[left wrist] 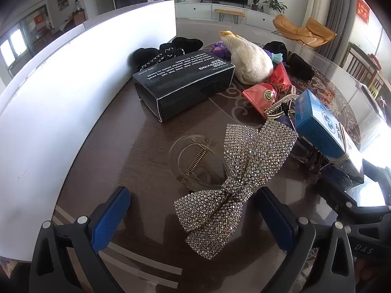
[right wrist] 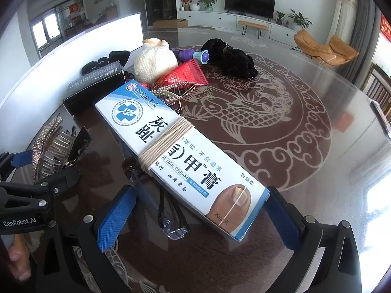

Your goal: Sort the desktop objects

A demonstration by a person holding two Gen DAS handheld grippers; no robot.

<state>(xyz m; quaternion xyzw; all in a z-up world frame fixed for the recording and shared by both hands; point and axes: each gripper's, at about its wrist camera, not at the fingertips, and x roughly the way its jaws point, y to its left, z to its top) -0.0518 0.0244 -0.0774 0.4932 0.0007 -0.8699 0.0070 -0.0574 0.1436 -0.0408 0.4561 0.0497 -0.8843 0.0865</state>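
- Both grippers are hanging tilted downward over the near edge of the patterned table (right wrist: 305, 127), jaws standing fully wide and gripping nothing.
- The left gripper (left wrist: 193, 217) is straddling the near wing of a rhinestone bow clip (left wrist: 234, 178); its blue pads are standing clear of it on both sides.
- The right gripper (right wrist: 198, 217) is bracketing the near end of a nail cream box (right wrist: 180, 151) bound with string; the right pad is sitting just beside the box corner, contact uncertain.
- Judgement: sorting is barely starting, a first pick being lined up.
- Next move is calling for lowering and closing squarely, the bow being uneven.
- Farther off, a clear claw clip (left wrist: 195, 158), black box (left wrist: 183, 85), red sachets (left wrist: 266, 88) and knitted pouch (left wrist: 251, 61) are waiting, beside a white bin (left wrist: 73, 92) at left.
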